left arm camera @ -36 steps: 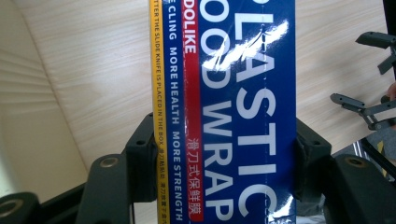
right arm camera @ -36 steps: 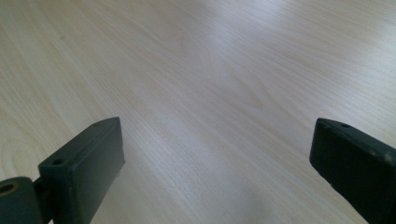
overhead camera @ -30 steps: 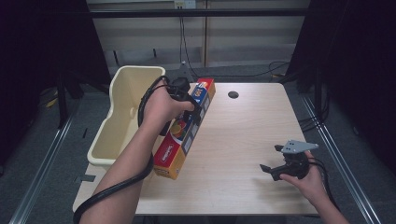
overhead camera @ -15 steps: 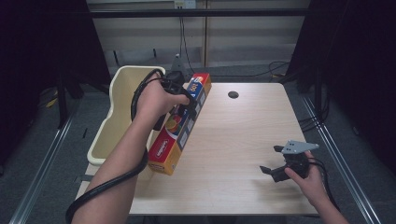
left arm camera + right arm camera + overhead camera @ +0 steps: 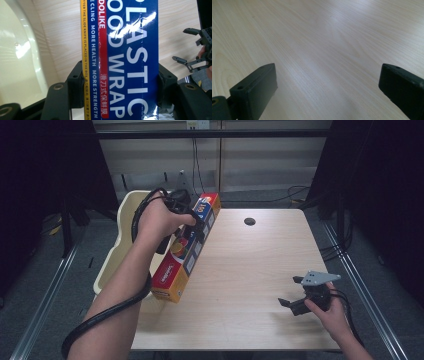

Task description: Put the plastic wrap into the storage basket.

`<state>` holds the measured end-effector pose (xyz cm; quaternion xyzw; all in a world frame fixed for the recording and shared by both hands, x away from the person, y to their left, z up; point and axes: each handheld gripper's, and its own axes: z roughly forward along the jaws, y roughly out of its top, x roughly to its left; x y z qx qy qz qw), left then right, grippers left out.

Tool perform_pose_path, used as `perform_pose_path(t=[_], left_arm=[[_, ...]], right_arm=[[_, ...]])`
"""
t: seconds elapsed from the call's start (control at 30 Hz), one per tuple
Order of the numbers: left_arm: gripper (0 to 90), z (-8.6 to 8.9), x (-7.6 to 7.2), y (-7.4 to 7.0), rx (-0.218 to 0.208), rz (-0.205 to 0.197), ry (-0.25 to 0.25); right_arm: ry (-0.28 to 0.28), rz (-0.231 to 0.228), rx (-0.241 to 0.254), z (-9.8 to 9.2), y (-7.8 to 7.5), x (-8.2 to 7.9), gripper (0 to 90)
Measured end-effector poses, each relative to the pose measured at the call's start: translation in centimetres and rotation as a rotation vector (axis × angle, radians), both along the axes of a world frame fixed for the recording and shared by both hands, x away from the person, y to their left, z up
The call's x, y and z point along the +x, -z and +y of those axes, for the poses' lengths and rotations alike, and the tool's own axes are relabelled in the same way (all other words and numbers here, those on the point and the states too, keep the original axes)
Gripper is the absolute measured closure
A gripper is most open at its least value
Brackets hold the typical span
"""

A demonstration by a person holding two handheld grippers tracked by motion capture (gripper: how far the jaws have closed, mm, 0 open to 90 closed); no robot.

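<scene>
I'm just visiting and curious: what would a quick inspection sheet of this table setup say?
Surface: pale wooden table with a small dark hole.
Job's things: long plastic wrap box, tilted, far end raised.
Clutter: nothing seen.
Grippers: left gripper shut on the box; right gripper open, low over bare wood.
Cables: thick black cable loops around the left forearm.
Surroundings: cream bin at the table's left edge; grey floor, dark curtains.
</scene>
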<state>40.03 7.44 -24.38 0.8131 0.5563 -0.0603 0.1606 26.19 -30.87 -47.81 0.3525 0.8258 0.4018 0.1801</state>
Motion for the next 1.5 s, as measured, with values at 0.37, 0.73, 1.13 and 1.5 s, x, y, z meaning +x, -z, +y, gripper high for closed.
perform_pose_path(t=[0.37,0.73,1.13,1.5], left_arm=[[40.4,0.9,0.3,-1.1,0.002,-0.008,-0.014],[40.4,3.0,0.2,-1.9,-0.005,-0.006,-0.056],[40.4,5.0,0.1,-2.6,0.001,-0.016,-0.089],[40.4,6.2,0.2,-3.2,0.006,-0.021,-0.111]], right_arm=[[0.004,-0.010,-0.002,-0.1,0.0,0.0,1.7],[0.003,0.001,0.003,0.0,0.0,0.0,1.7],[0.006,-0.005,-0.001,0.0,0.1,0.1,1.7],[0.006,-0.004,-0.002,0.0,0.1,0.1,1.9]])
